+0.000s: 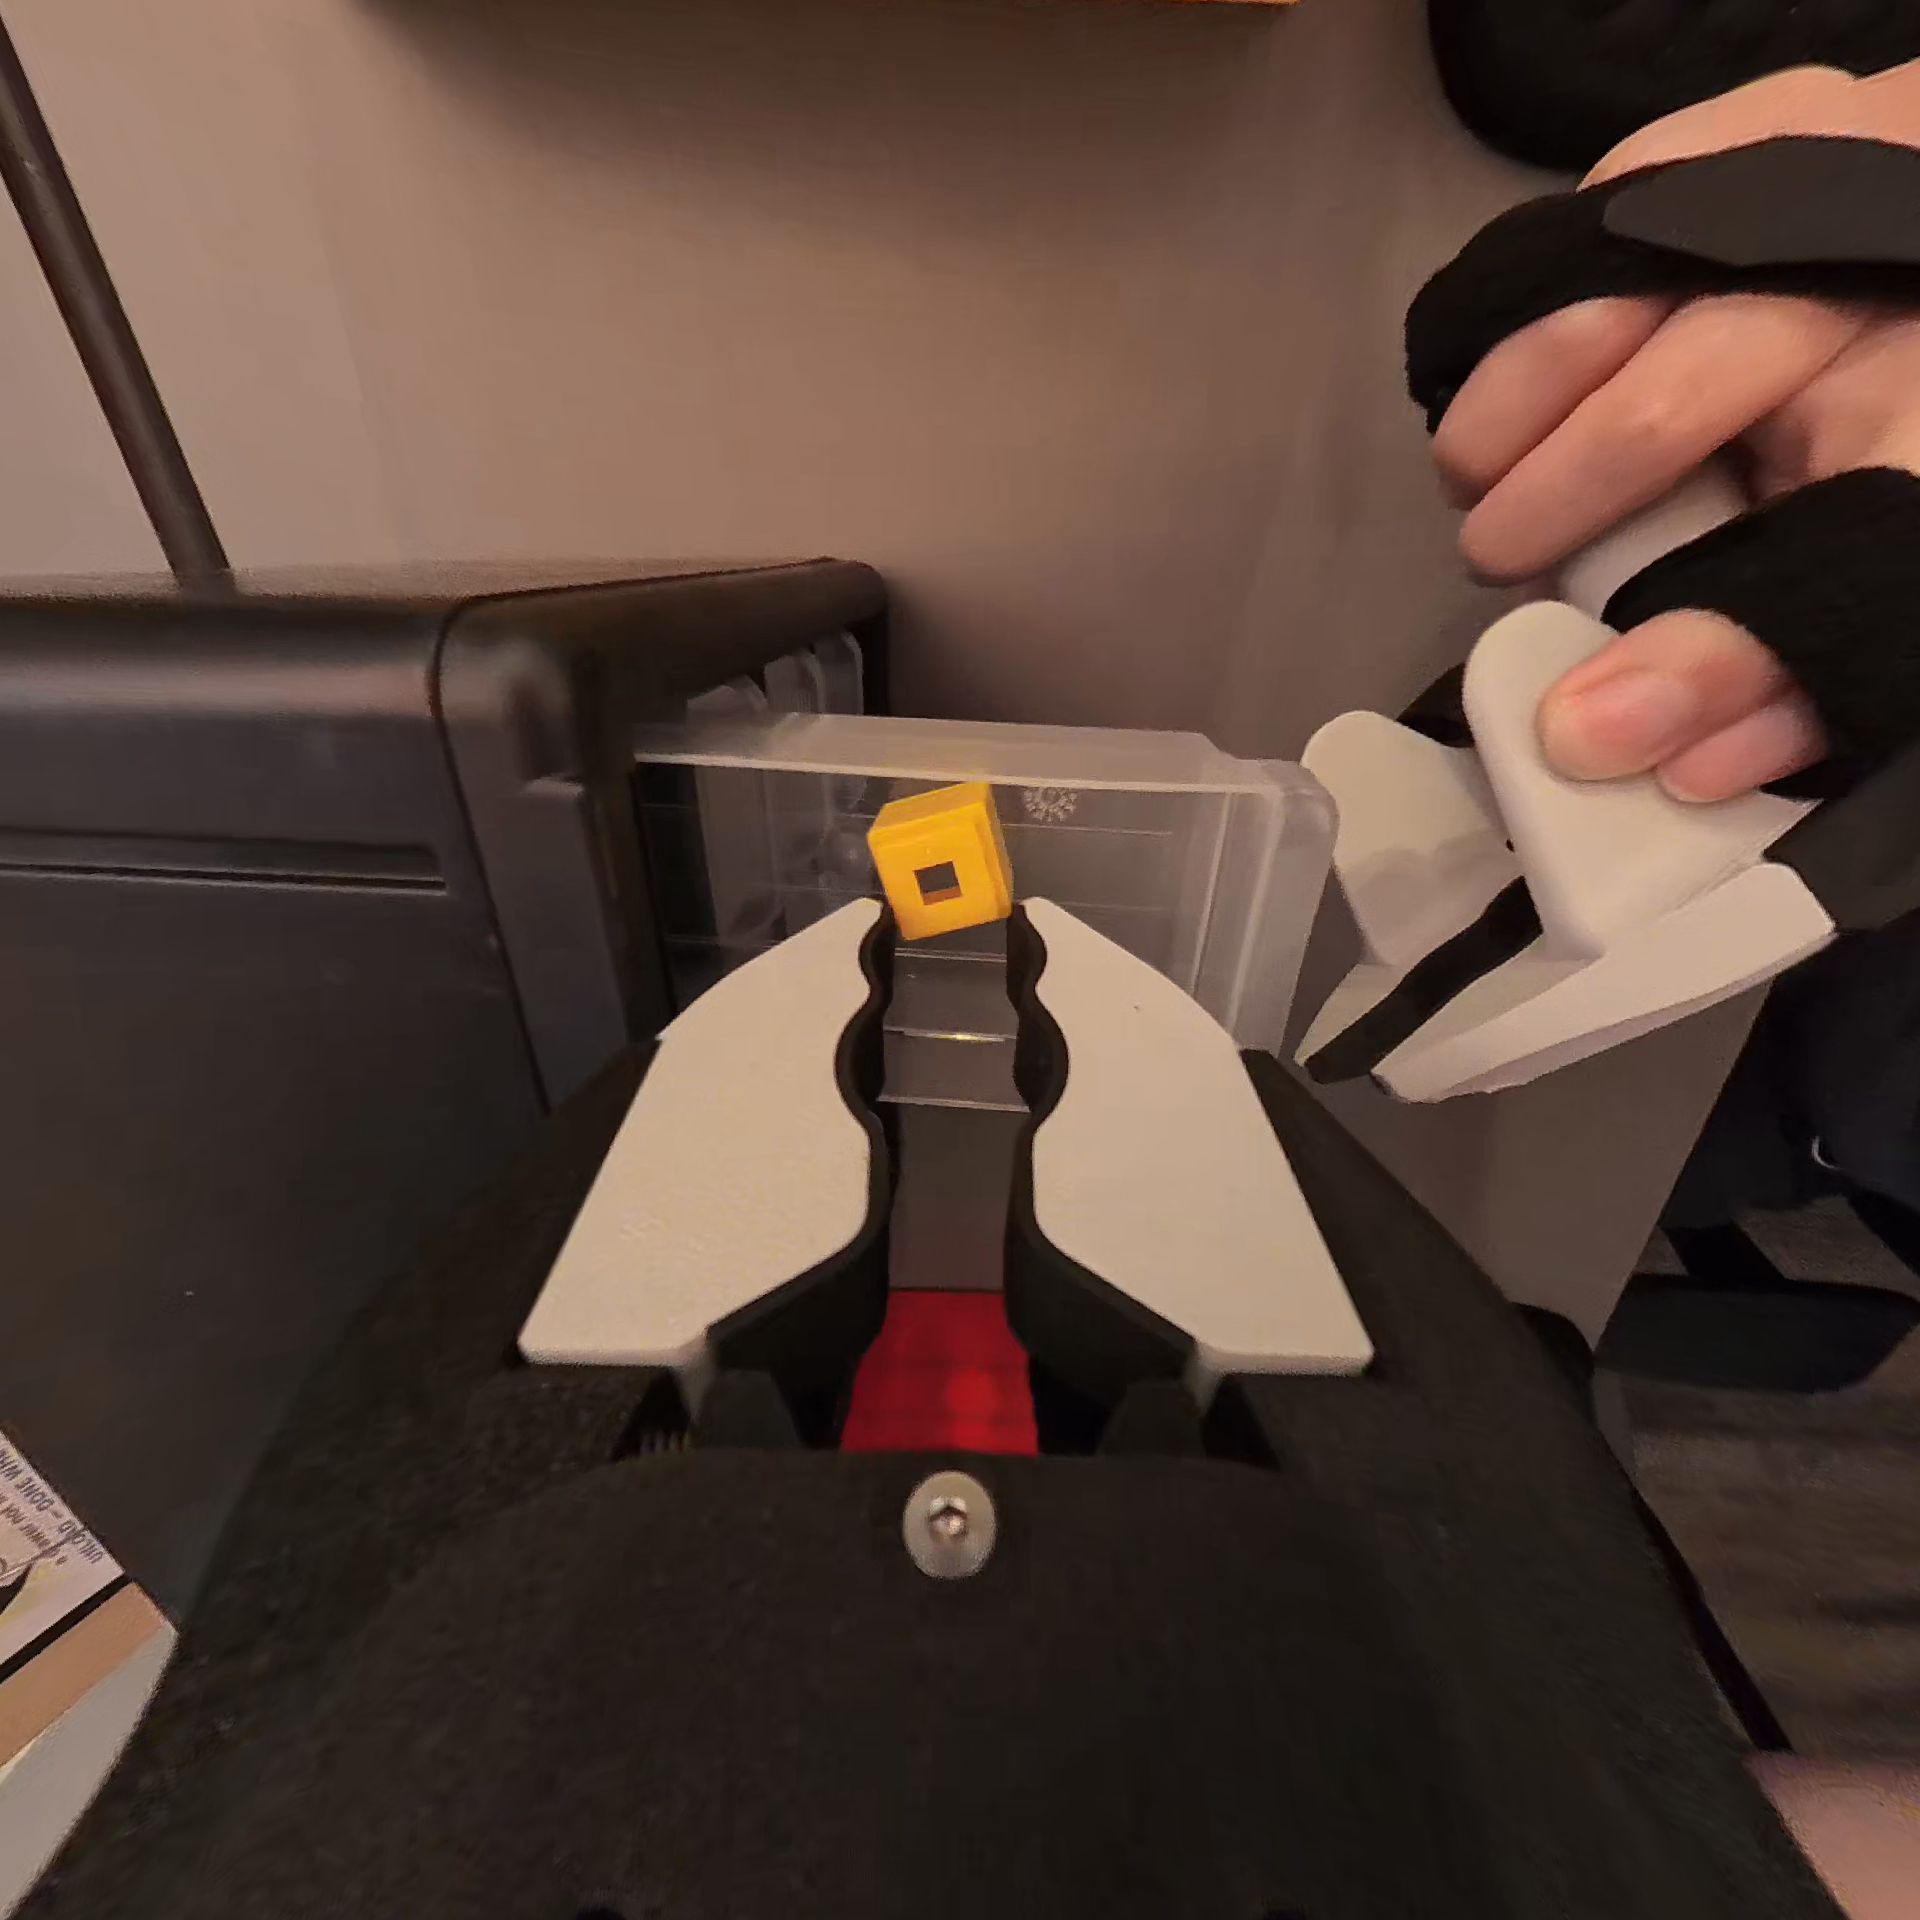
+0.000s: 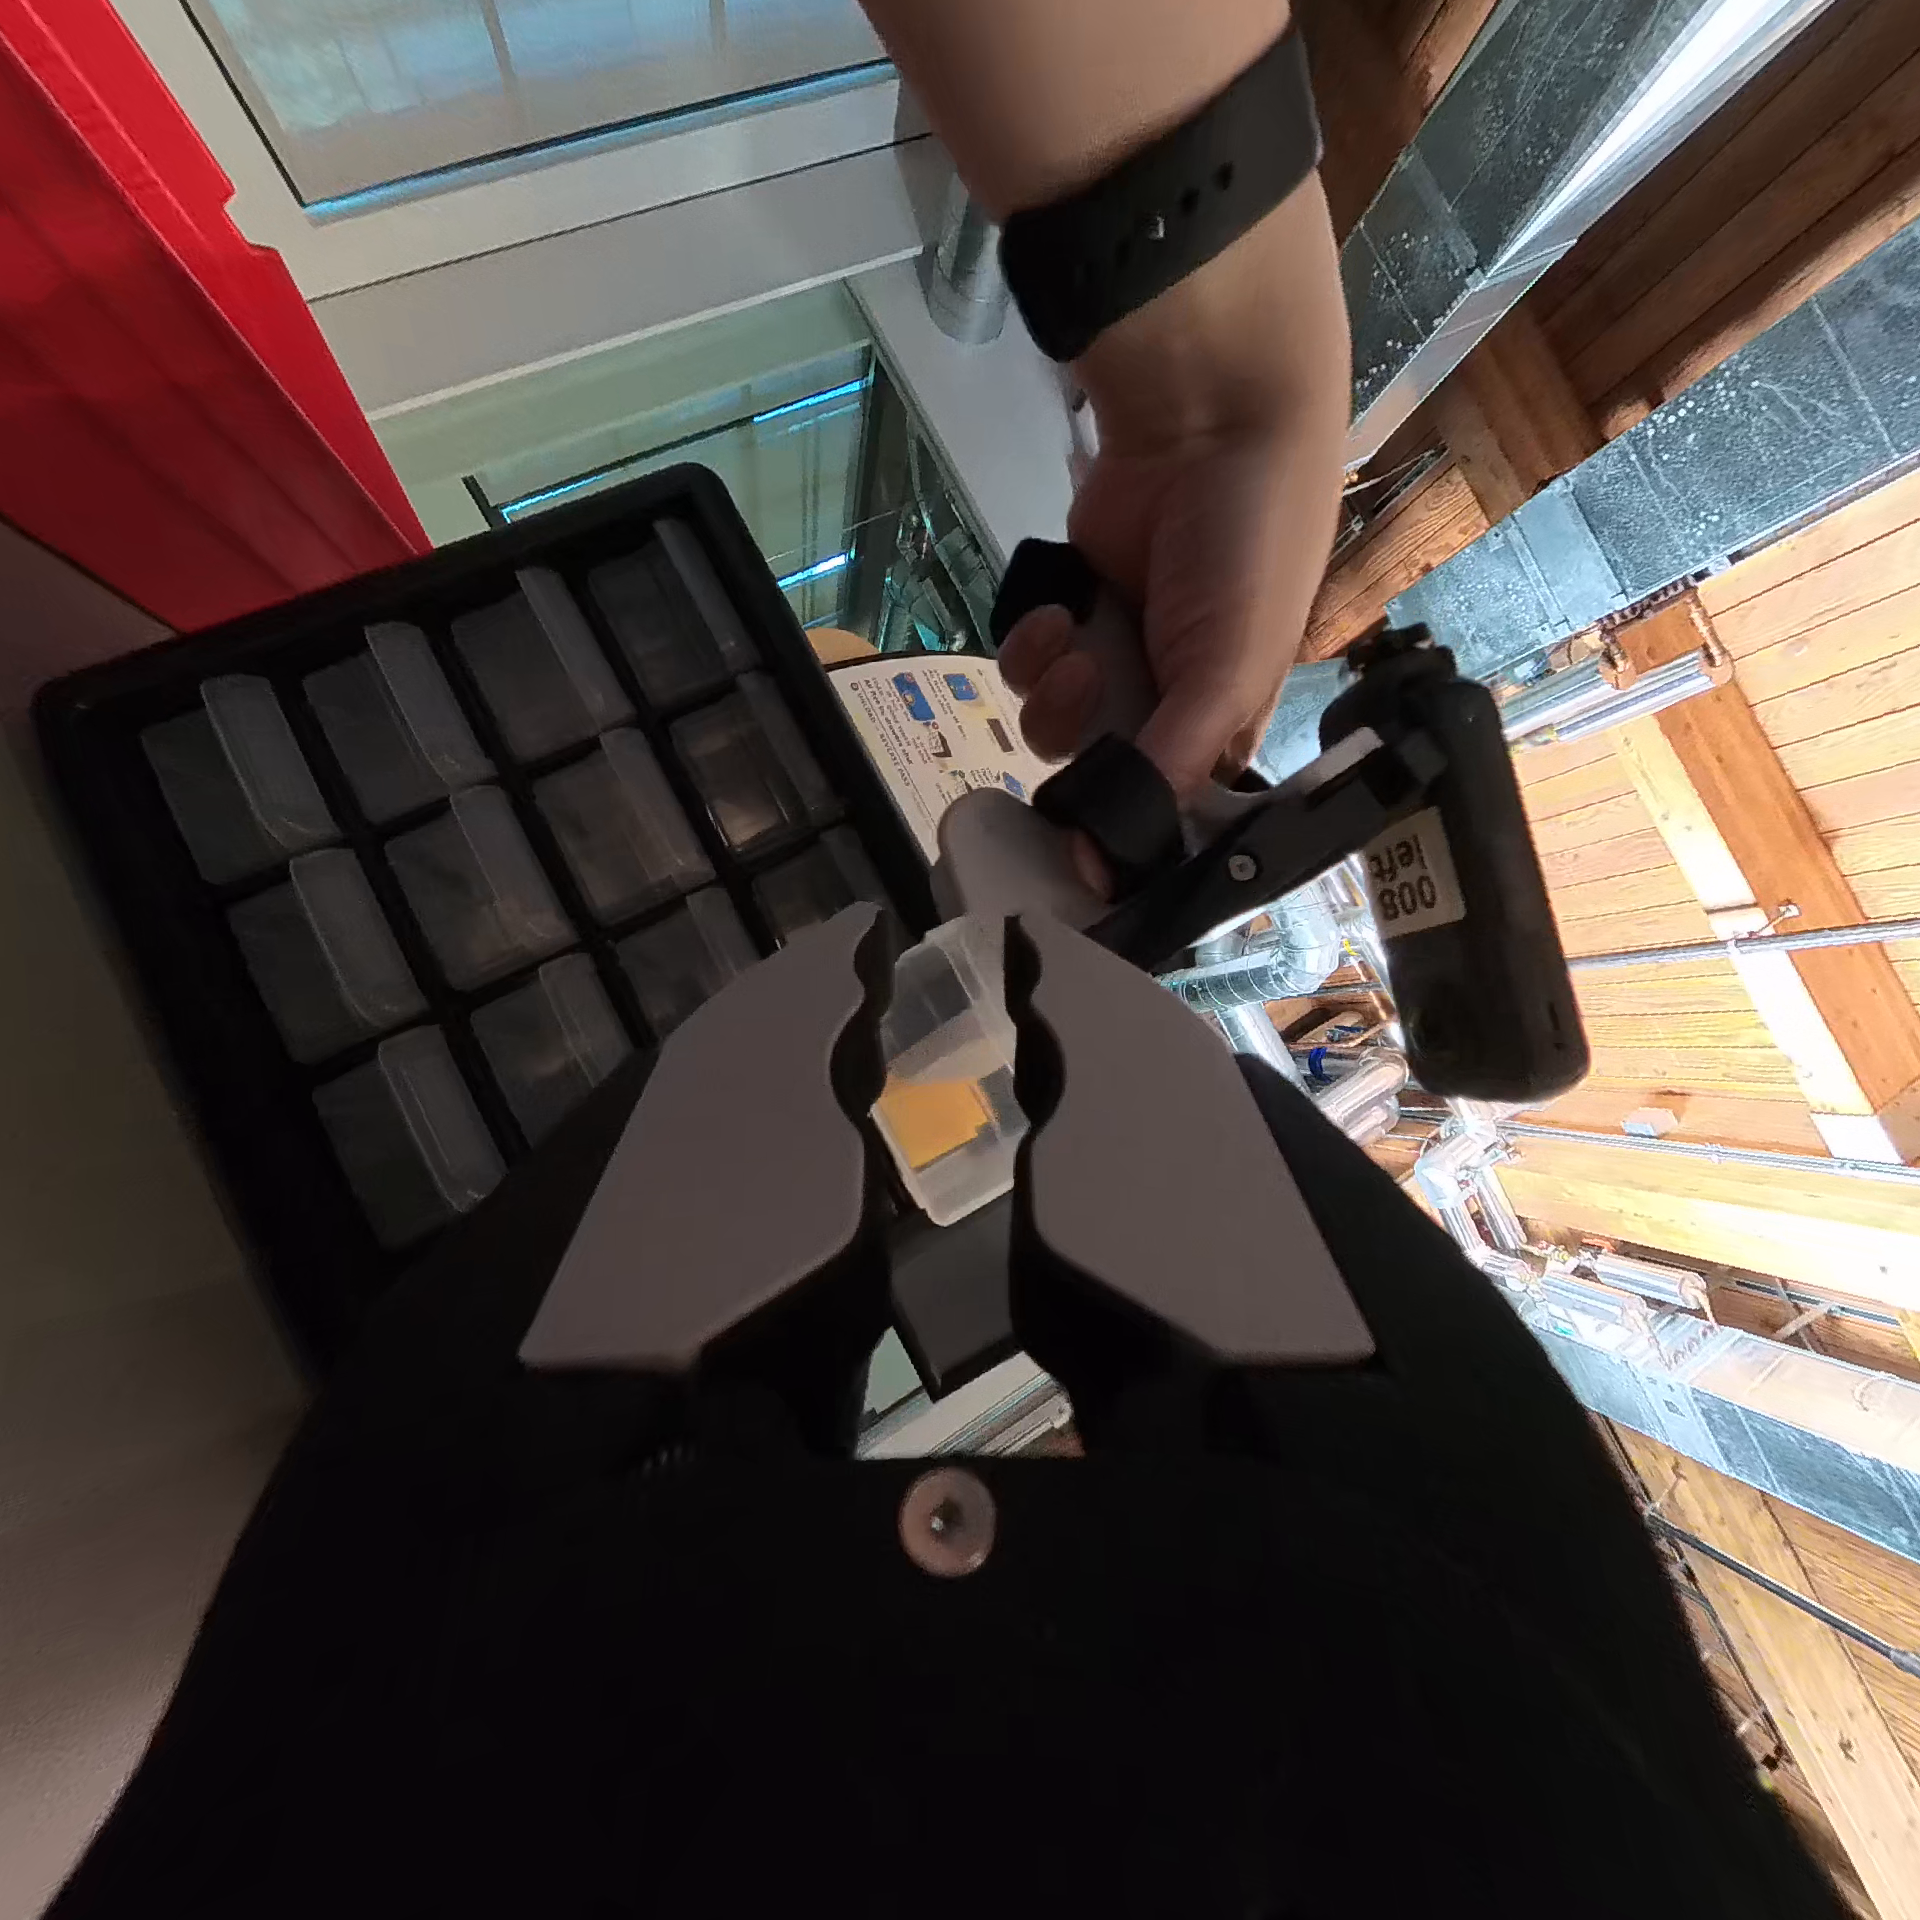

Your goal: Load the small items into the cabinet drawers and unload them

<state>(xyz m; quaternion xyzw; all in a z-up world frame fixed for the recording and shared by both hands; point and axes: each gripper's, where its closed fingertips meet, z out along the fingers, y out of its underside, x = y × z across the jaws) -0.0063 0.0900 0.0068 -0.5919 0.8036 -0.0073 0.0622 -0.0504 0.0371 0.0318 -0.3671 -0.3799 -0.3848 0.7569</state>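
A black cabinet (image 1: 260, 831) of several clear drawers stands against a grey wall; its front shows in the right wrist view (image 2: 436, 831). One clear drawer (image 1: 1143, 831) is pulled out to the right. My left gripper (image 1: 951, 920) is shut on a small yellow cube (image 1: 940, 873) and holds it at its fingertips, just over the open drawer. My right gripper (image 2: 948, 930) is closed around the front end of that drawer (image 2: 940, 997), and the yellow cube (image 2: 930, 1117) shows through the plastic. The right gripper also shows in the left wrist view (image 1: 1340, 1060), at the drawer's front corner.
A printed sheet (image 1: 52, 1558) lies at the lower left, also seen beside the cabinet (image 2: 935, 717). A dark pole (image 1: 104, 312) rises behind the cabinet. A gloved hand (image 1: 1662, 468) holds the right gripper. A red panel (image 2: 156, 312) stands past the cabinet. Spacing between my two grippers at the tips: around 7 cm. The right gripper is farther from the black cabinet (image 1: 260, 831), some 15 cm, than the left, some 8 cm.
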